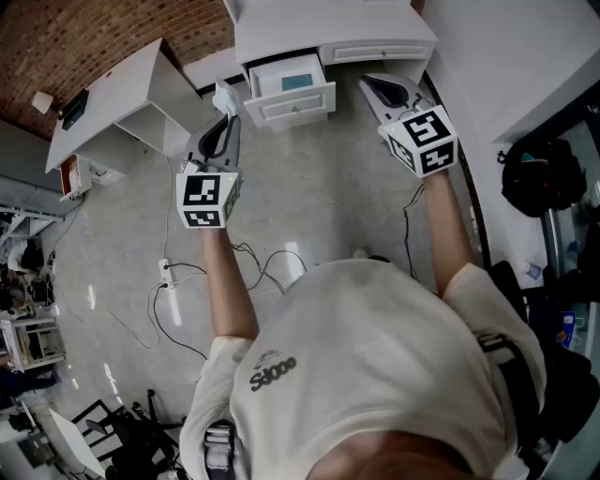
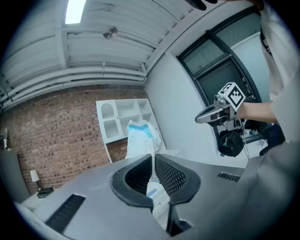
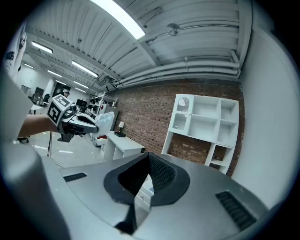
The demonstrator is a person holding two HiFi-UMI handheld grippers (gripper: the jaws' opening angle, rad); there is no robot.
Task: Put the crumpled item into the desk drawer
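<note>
Pale tiled floor fronting white desk, with drawer standing open. Left gripper clamped on crumpled item, white with blue marking, just left of drawer front and outside it. Right gripper closed tight on nothing, right of drawer.

Pretty sure this is an open-plan lab or office loft. Brick wall at 11 o'clock, and a bare industrial ceiling with exposed pipes and strip lights. White desk at 12 and a matching shelf unit against the brick. Loose cables and a power strip lie on the polished floor at 9, with racks at 8 and office chairs at 7.
</note>
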